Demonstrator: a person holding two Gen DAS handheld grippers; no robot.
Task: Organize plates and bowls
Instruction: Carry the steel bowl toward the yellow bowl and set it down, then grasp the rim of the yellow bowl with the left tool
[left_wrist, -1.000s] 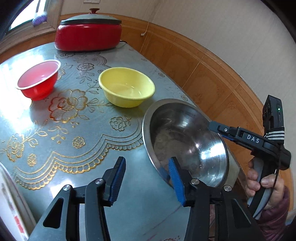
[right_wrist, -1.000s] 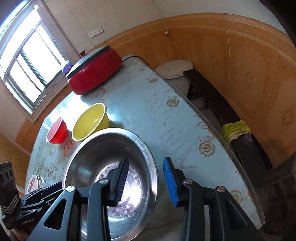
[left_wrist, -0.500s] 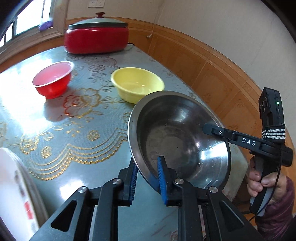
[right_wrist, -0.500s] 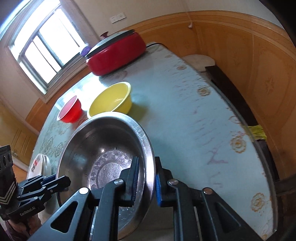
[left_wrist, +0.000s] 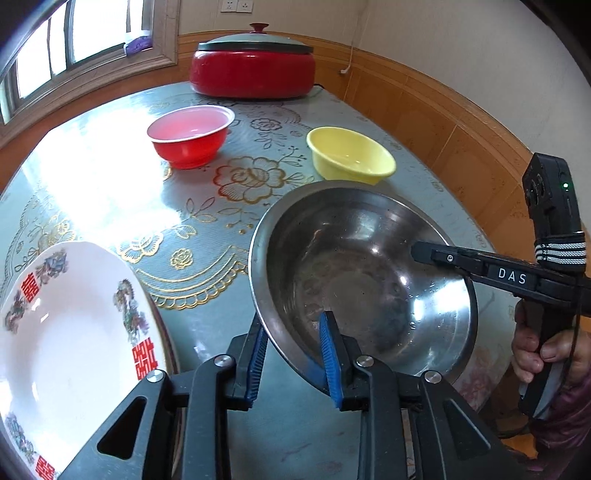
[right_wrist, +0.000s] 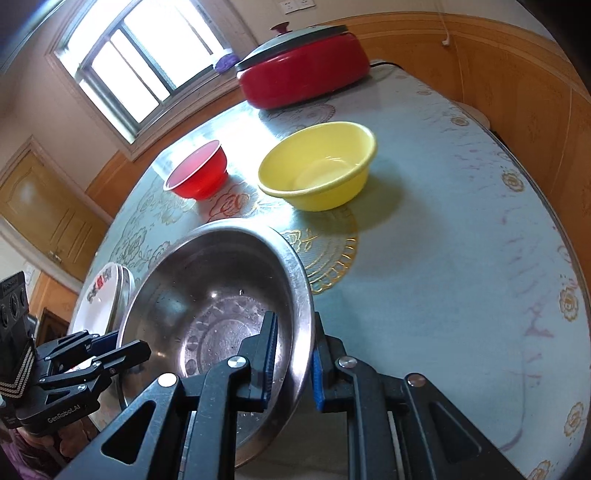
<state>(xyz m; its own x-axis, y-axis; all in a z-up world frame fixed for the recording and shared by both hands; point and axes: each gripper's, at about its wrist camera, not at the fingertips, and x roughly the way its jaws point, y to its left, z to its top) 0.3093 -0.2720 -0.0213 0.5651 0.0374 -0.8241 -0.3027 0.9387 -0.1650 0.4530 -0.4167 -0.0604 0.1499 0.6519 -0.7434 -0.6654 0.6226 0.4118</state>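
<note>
Both grippers are on the steel basin (left_wrist: 364, 273) now, one at each side of its rim. The left gripper (left_wrist: 291, 354) has its blue pads nearly closed with the near-left rim pinched between them; the right gripper (right_wrist: 293, 363) is clamped the same way on the opposite rim, one pad inside the bowl, one outside. The basin sits over the near right part of the table (right_wrist: 461, 229), tilted rather than level, and whether its base touches the table I can't tell.

Just to its left, at the near left edge, waits a stack of white plates (left_wrist: 74, 332) with red characters. Further in, the yellow bowl (right_wrist: 319, 171) stands just beyond the basin, the red bowl (right_wrist: 199, 171) to its left, well apart from the plates. A red electric pot (left_wrist: 253, 66) sits at the far edge, out of the way.

The job looks like a two-handed carry of the basin, likely toward a spot where the bowls can nest. Doing it well means holding both grips firm and level, since thin polished steel can slide out of the pads. Move both hands together at the same height, so neither twists the rim. Watch the plates on the left: the basin's edge is close to them, and a sideways swing could clip the stack.
</note>
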